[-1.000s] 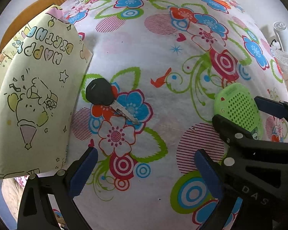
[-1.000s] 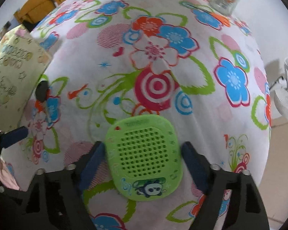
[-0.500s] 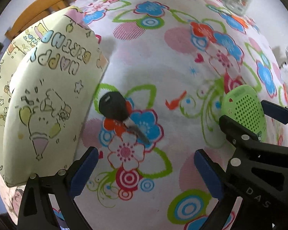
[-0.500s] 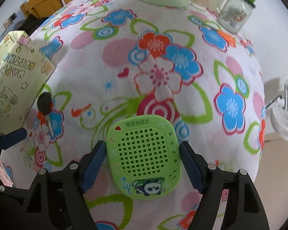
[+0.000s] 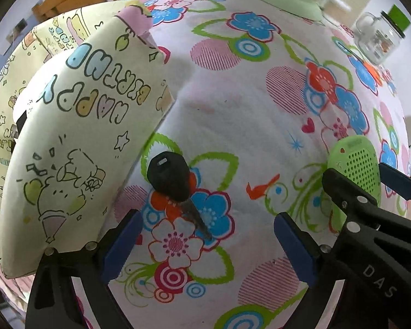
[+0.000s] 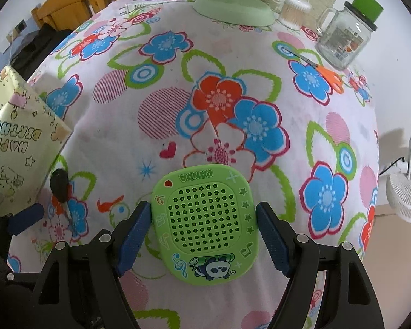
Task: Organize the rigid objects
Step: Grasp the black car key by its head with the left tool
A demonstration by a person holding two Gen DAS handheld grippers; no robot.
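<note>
A black-headed key [image 5: 172, 181] lies on the flowered tablecloth [image 5: 233, 104], its blade reaching toward the gap of my left gripper [image 5: 205, 244]. That gripper's jaws are closing but still stand wide, and no pad touches the key. My right gripper [image 6: 202, 233] is shut on a green panda speaker [image 6: 205, 219], with a blue pad pressed on each side. The speaker [image 5: 356, 164] also shows at the right of the left wrist view. A pale yellow "Happy Birthday" paper bag [image 5: 68, 137] stands just left of the key.
At the table's far side stand a glass jar with a green lid [image 6: 342, 35], orange scissors [image 6: 326, 75], a green fan base [image 6: 233, 8] and a swab tub [image 6: 293, 11]. A wooden chair [image 6: 76, 2] is behind; a white fan [image 6: 408, 189] stands off the right edge.
The key now lies closer to the left fingers and the left view has rolled. The right gripper has carried the speaker along; the cloth pattern under it has changed.
</note>
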